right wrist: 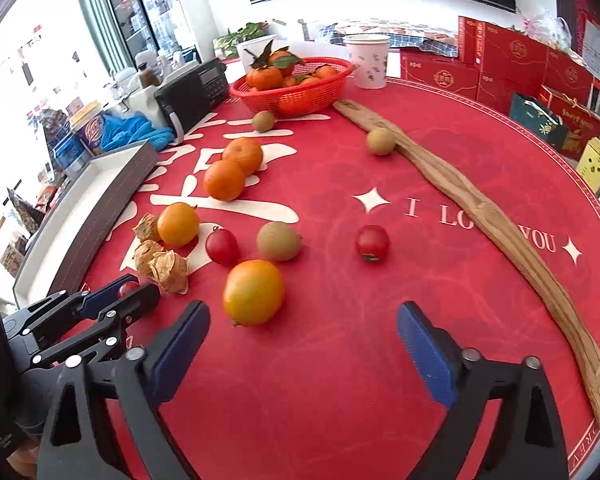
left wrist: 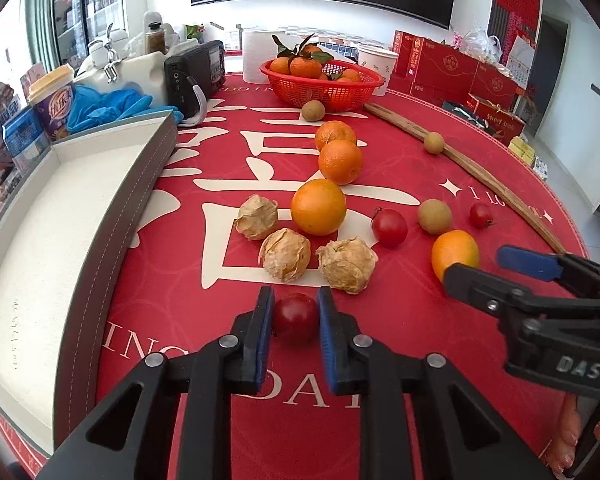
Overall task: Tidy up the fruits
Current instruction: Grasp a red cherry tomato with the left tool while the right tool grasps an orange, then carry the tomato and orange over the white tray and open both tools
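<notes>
My left gripper (left wrist: 295,316) is shut on a red cherry tomato (left wrist: 295,317) resting on the red tablecloth; it shows in the right wrist view (right wrist: 129,289) too. My right gripper (right wrist: 303,330) is open and empty, just in front of a yellow-orange fruit (right wrist: 253,292). Three papery husk fruits (left wrist: 286,254), oranges (left wrist: 318,207), two more tomatoes (left wrist: 389,227) and brown round fruits (left wrist: 435,216) lie scattered on the cloth. A grey tray with a white inside (left wrist: 28,240) lies at the left.
A red basket (left wrist: 328,90) of tangerines stands at the back. A long wooden stick (right wrist: 480,208) lies along the right. A black radio (left wrist: 198,74), blue gloves (left wrist: 108,106), cups and red boxes (right wrist: 512,64) crowd the back and left edges.
</notes>
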`<action>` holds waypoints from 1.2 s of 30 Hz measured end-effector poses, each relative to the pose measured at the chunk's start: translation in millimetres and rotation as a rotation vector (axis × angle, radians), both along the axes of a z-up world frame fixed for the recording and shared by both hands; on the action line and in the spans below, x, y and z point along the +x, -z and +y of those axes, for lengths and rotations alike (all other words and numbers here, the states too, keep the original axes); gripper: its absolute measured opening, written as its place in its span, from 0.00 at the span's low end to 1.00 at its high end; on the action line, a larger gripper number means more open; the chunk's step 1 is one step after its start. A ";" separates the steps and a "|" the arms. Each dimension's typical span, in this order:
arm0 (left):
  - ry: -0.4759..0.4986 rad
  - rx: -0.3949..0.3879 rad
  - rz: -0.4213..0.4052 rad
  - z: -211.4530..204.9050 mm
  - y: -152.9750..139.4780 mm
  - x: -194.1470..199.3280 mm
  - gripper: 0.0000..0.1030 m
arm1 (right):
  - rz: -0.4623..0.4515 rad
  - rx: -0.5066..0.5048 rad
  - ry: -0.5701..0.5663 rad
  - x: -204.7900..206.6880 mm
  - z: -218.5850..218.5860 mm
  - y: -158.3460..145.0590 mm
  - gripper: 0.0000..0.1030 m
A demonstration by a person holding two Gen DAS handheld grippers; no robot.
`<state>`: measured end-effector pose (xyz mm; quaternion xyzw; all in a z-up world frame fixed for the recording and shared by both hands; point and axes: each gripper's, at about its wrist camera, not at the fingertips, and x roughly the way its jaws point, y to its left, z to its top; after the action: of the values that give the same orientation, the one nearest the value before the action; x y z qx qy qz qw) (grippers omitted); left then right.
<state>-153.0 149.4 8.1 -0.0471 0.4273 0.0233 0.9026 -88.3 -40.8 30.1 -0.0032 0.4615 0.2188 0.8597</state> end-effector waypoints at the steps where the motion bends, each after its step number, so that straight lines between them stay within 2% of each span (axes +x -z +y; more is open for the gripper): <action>1: -0.003 -0.005 -0.001 3.2 -0.1 -1.9 0.23 | 0.007 -0.011 -0.006 0.8 5.0 2.5 0.69; 3: -0.001 -0.014 -0.006 8.1 -0.8 -6.1 0.23 | -0.014 -0.026 -0.021 0.0 12.8 0.4 0.49; 4: -0.003 -0.019 -0.011 10.6 -1.6 -8.2 0.23 | -0.009 -0.017 -0.020 1.8 13.7 0.5 0.36; 7: -0.006 -0.005 -0.057 14.2 -8.3 -17.0 0.23 | -0.028 0.020 0.021 2.1 3.6 -1.3 0.36; 11: -0.003 0.028 -0.131 15.2 -25.4 -19.8 0.23 | -0.096 0.066 0.059 -5.5 -15.9 -13.7 0.36; 18: 0.020 0.027 -0.212 24.5 -51.3 15.0 0.23 | -0.111 0.124 0.079 -7.1 -22.5 -14.5 0.36; 21: 0.019 0.004 -0.232 31.2 -52.1 20.9 0.23 | -0.131 0.123 0.075 -8.4 -20.2 -15.9 0.36; 24: 0.018 -0.021 -0.205 43.1 -48.5 19.4 0.23 | -0.120 0.107 0.080 -7.4 -14.4 -15.3 0.36; 28: -0.042 -0.050 -0.226 71.5 -54.8 11.7 0.23 | -0.095 0.119 0.064 -5.3 4.6 -22.3 0.36; 33: -0.154 -0.073 -0.237 118.7 -60.1 2.8 0.23 | -0.114 0.075 -0.041 -4.0 60.5 -38.4 0.36; 36: -0.225 -0.068 -0.231 147.3 -57.7 -4.0 0.23 | -0.096 0.080 -0.108 -3.9 94.8 -42.4 0.36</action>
<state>-157.0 296.8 65.9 -0.1274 0.3134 0.1043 0.9352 -92.2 54.0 72.5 -0.0043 0.4100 0.2827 0.8671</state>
